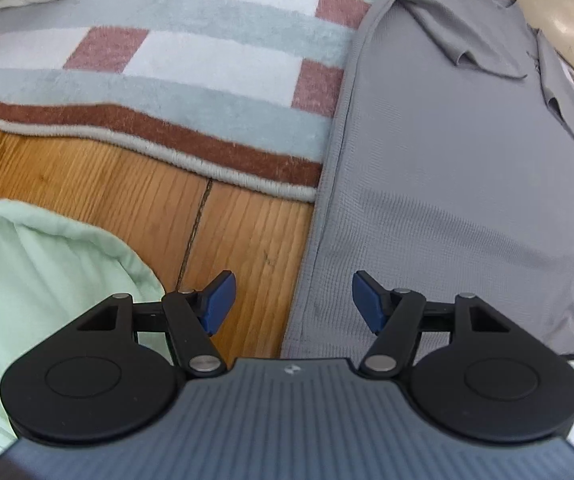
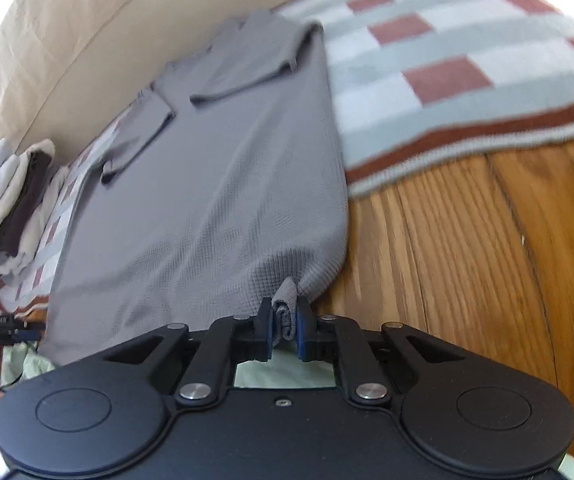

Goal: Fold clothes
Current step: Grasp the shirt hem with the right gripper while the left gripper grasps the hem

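Observation:
A grey waffle-knit shirt (image 1: 447, 184) lies flat, half on a checked rug and half on the wooden floor, its sleeves folded inward near the collar. My left gripper (image 1: 293, 300) hovers open above the shirt's left bottom edge, one blue pad over the floor and one over the cloth, with nothing between them. In the right wrist view the same grey shirt (image 2: 215, 168) stretches away from me. My right gripper (image 2: 285, 326) is shut on a bunched corner of its hem.
A checked rug (image 1: 191, 60) in pale green, white and red-brown covers the floor (image 1: 87, 176) beyond. Pale green cloth (image 1: 27, 300) lies at lower left. A stack of folded clothes (image 2: 11, 200) sits left of the shirt, against a beige cushion (image 2: 71, 32).

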Tool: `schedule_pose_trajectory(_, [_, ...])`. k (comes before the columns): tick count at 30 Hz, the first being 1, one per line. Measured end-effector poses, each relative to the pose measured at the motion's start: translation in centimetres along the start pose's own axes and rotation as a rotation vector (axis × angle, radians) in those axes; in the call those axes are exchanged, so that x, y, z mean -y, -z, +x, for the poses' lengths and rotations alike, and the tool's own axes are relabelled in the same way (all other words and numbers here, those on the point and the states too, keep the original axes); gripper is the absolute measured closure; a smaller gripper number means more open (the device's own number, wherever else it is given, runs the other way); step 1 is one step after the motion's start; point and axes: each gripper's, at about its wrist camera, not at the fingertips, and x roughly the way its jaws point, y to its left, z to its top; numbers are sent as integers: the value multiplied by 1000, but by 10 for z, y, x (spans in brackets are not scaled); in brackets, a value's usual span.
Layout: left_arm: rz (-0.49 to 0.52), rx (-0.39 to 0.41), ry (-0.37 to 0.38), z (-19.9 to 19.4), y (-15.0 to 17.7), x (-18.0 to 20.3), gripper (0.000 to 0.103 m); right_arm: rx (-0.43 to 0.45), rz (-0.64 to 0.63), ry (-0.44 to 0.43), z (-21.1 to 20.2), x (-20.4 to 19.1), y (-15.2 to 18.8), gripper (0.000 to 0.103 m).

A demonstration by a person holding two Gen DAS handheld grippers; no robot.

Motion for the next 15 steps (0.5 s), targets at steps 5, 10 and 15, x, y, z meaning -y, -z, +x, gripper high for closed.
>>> schedule_pose_trajectory(5, [10, -32, 36, 3, 3, 3, 30, 121, -3, -58, -20, -14, -20, 90])
schedule_pose_trajectory(10, [-24, -87, 87, 4, 10, 6, 21, 177, -46, -72, -30, -33, -35, 90])
schedule_pose_trajectory(15, [-50, -110, 124, 3, 17, 10, 33, 202, -43, -42, -32, -41, -39, 90])
